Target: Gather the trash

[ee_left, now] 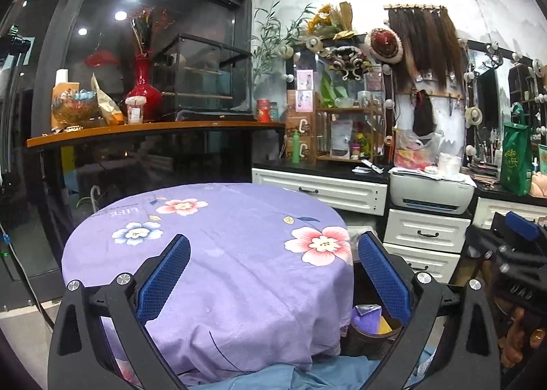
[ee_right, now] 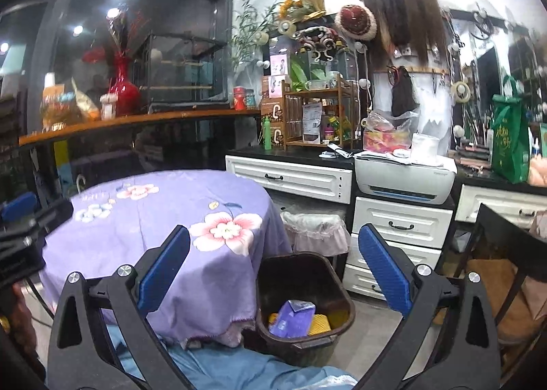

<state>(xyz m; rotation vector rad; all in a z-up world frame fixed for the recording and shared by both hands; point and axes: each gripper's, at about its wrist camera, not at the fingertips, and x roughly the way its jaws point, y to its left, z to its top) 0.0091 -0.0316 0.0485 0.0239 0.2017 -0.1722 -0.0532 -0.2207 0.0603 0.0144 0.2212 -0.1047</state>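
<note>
Reading "LIFE" upside-down on purple tablecloth (ee_left: 212,253), purple packet (ee_right: 295,318) in bin (ee_right: 342,290)

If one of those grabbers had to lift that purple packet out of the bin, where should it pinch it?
Probably the purple packet's raised upper end, coming straight down from above with the right hand-held gripper: it leans up out of the dark bin, whose walls block the sides.

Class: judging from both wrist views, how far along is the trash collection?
Done: a purple packet and yellow items lie in the bin. In hand: nothing; left gripper and right gripper are open and empty. Left: no trash shows on the tablecloth.
</note>
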